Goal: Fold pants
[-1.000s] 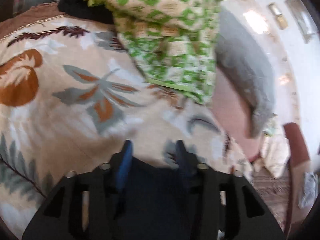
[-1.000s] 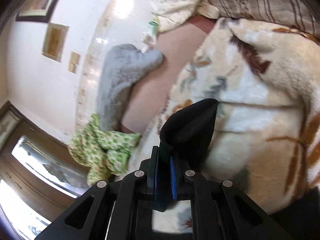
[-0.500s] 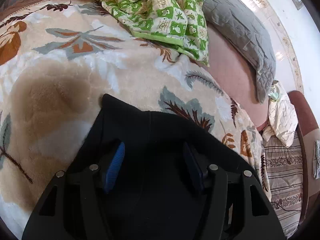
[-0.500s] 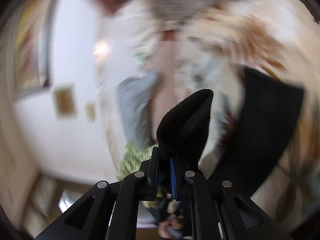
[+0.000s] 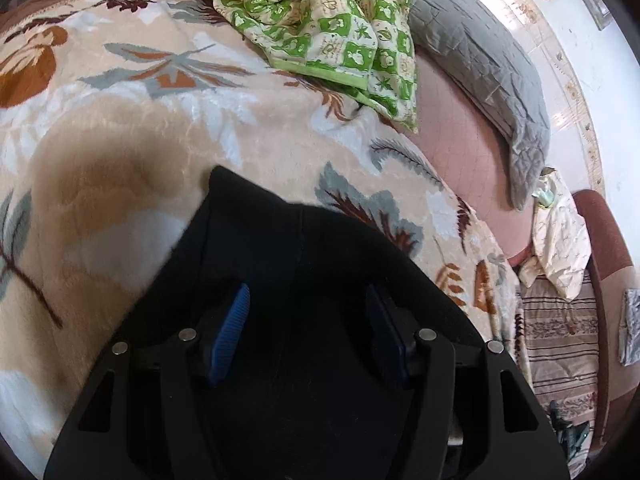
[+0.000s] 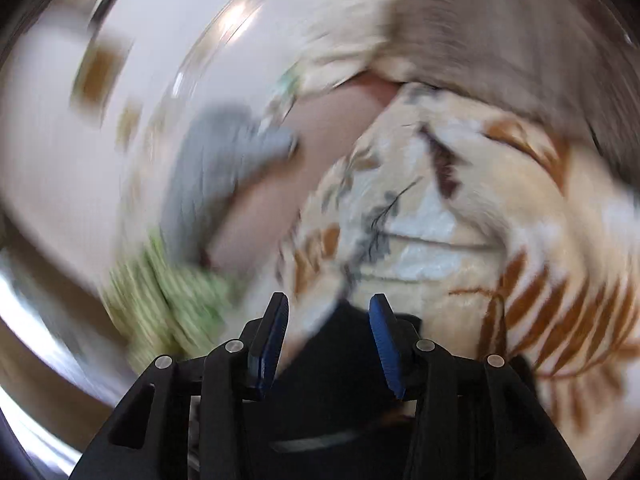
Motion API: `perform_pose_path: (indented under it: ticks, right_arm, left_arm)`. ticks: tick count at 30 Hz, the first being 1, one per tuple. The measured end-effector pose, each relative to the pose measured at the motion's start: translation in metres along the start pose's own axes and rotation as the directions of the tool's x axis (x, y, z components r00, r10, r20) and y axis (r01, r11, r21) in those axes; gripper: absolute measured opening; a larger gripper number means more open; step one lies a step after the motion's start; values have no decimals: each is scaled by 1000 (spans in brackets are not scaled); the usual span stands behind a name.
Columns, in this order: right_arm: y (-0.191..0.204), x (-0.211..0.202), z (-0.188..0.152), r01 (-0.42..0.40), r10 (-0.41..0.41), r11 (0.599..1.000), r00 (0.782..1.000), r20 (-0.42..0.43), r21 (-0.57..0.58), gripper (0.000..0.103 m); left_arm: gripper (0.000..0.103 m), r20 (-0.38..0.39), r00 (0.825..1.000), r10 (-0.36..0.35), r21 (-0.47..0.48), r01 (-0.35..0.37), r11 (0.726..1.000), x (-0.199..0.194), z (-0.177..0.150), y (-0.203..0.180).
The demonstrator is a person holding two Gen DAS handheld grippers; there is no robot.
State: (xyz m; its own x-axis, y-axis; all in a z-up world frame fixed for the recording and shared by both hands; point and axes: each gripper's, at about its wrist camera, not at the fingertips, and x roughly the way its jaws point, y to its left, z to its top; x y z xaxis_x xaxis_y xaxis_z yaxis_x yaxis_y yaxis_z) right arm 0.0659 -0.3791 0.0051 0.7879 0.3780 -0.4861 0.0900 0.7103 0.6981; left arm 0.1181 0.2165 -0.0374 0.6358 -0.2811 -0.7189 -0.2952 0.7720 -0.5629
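The black pants (image 5: 304, 264) lie on the cream floral blanket (image 5: 120, 128), folded into a dark slab that reaches under my left gripper (image 5: 308, 300). The left gripper is open above the pants, its blue pads wide apart, holding nothing. In the blurred right wrist view my right gripper (image 6: 330, 316) is open, and a dark part of the pants (image 6: 344, 360) lies just below and between its pads, not pinched.
A green patterned quilt (image 5: 320, 28) is bunched at the far edge of the blanket. A grey quilted pillow (image 5: 480, 64) lies on the pink sheet (image 5: 460, 152) to the right. A striped cloth (image 5: 560, 340) and a cream cloth (image 5: 560, 240) lie at the right edge.
My right gripper has opened and let go of the pants fold it held. My left gripper stays open and has drawn back, so more of the pants shows beneath it.
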Motion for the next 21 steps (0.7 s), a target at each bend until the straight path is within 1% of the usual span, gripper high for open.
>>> perform_pose_path:
  ticks: [1, 2, 4, 7, 9, 10, 11, 12, 13, 14, 16, 17, 18, 19, 20, 21]
  right_arm:
    - [6, 5, 2, 27, -29, 997, 999, -20, -76, 53]
    - [6, 12, 4, 39, -45, 993, 998, -52, -113, 56]
    - [-9, 20, 1, 43, -49, 996, 995, -86, -75, 56]
    - [-38, 39, 4, 26, -19, 999, 986, -165, 39, 56]
    - [-44, 52, 4, 32, -21, 998, 978, -208, 52, 54]
    - [-41, 54, 4, 48, -41, 999, 977, -207, 24, 53]
    - [-31, 57, 6, 47, -54, 998, 979, -195, -43, 53]
    - [-16, 60, 9, 22, -47, 990, 981, -186, -136, 53]
    - [-4, 65, 12, -8, -36, 976, 979, -198, -215, 53]
    - [8, 75, 15, -37, -35, 954, 972, -234, -298, 53]
    - [27, 101, 21, -71, -79, 903, 942, -326, -425, 53]
    - [29, 110, 22, -70, -104, 890, 932, -348, -451, 53]
    - [29, 120, 23, -79, -120, 883, 915, -385, -463, 53]
    - [29, 131, 24, -107, -115, 883, 895, -432, -457, 53]
    - [28, 138, 26, -114, -119, 882, 885, -451, -457, 53]
    - [26, 142, 27, -113, -123, 881, 883, -452, -459, 53]
  left_arm:
    - [59, -5, 1000, -12, 0, 12, 1000, -2, -3, -2]
    - [59, -10, 1000, -25, 7, 25, 1000, -6, -7, -5]
    - [59, -16, 999, -50, 17, 51, 999, -15, -13, -11]
    - [61, -47, 993, -105, 20, 106, 994, -27, -27, -20]
    - [61, -83, 988, -129, 37, 132, 990, -30, -40, -29]
    - [61, -110, 984, -140, 51, 147, 988, -30, -49, -36]
    - [61, -137, 979, -150, 64, 160, 985, -30, -57, -42]
    - [61, -170, 973, -157, 85, 173, 981, -30, -68, -50]
    - [61, -192, 968, -162, 100, 184, 978, -29, -75, -56]
    - [61, -213, 962, -170, 110, 197, 974, -29, -82, -61]
    - [61, -243, 953, -183, 114, 215, 970, -29, -96, -68]
    - [61, -252, 948, -195, 108, 227, 968, -29, -102, -71]
    - [61, -260, 944, -203, 99, 236, 967, -28, -107, -72]
    - [61, -265, 942, -207, 92, 239, 967, -28, -111, -72]
    - [61, -276, 937, -215, 79, 245, 966, -26, -117, -72]
    - [61, -287, 933, -218, 67, 246, 967, -23, -121, -71]
